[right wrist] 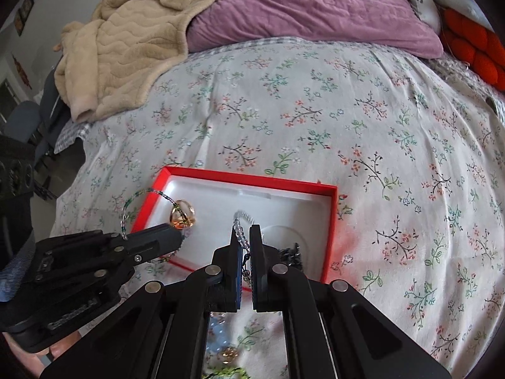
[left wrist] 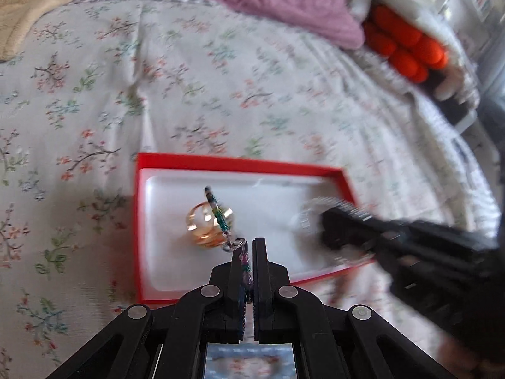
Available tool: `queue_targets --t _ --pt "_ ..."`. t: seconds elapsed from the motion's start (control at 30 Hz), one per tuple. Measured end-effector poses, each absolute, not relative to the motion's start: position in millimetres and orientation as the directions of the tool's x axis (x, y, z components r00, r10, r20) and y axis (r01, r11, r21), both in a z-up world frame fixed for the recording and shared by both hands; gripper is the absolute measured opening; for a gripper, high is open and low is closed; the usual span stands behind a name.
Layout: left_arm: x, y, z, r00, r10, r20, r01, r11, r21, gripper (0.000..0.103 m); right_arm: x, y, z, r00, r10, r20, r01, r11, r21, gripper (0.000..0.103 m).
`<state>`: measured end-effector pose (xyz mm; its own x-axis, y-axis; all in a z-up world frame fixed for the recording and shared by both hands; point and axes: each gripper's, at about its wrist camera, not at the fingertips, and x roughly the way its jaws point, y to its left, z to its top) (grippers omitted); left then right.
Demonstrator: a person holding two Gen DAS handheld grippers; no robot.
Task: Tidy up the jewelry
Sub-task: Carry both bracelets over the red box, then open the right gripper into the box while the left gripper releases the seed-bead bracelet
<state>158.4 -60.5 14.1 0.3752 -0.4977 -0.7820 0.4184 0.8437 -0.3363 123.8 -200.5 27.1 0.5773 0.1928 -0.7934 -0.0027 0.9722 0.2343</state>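
Right, both my grippers hang over a shallow rectangular box (right wrist: 328,221), red card walls and a smooth white moulded liner with rounded corners, sitting flat on a bedspread (right wrist: 315,110) of thin wrinkled cotton printed with small floral sprigs. My left gripper (left wrist: 248,246) has its flat black jaws pressed nearly together, pinching a thin bracelet (left wrist: 217,203) of tiny green, teal and clear seed beads; in the left wrist view the loop stands up edge-on from the tips, above the left part of the box. From the right wrist view that same loop arcs out over the box's left wall. An amber faceted piece (right wrist: 183,214), glossy and rounded, sits by the lower run of that bracelet, over the liner's left side; whether it hangs from the strand or rests in the box I cannot tell. My right gripper (right wrist: 243,237) also has its jaws closed in tight, pinching a clear-bead bracelet (right wrist: 241,221) of round glassy beads that curves up over the middle of the liner. A dark chain (right wrist: 292,252) lies just right of the right finger, low in the box. Beyond, a plush purple pillow (right wrist: 309,6), a quilted beige blanket (right wrist: 126,47) with wavy stitching, and a chunky orange knotted cushion (right wrist: 473,47).
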Motion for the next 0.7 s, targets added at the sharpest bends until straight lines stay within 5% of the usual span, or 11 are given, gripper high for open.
queue_targets --t 0.23,0.3,0.33,0.37,0.43,0.7 --pt "161 -58 9 0.425 -0.417 -0.803 0.401 0.882 -0.246 0.005 126 -208 27 0.6 0.144 -0.787 0.006 0.983 0.185 0.007" --pt "159 -57 12 0.443 -0.408 -0.798 0.403 0.886 -0.23 0.023 125 -208 28 0.601 0.128 -0.789 0.01 0.986 0.168 0.018" --pt "157 -57 14 0.459 -0.399 -0.794 0.403 0.89 -0.215 0.033 124 -209 29 0.605 0.122 -0.786 0.013 0.987 0.163 0.032" --pt "156 -56 16 0.469 -0.394 -0.79 0.403 0.892 -0.206 0.039 123 -209 31 0.613 0.115 -0.781 0.016 0.987 0.158 0.048" --pt "154 -53 20 0.484 -0.385 -0.786 0.401 0.896 -0.192 0.041 119 -211 37 0.637 0.096 -0.765 0.023 0.989 0.144 0.057" --pt "138 -47 31 0.519 -0.338 -0.785 0.398 0.908 -0.128 0.06 106 -221 49 0.642 0.075 -0.763 0.049 0.989 0.138 0.057"
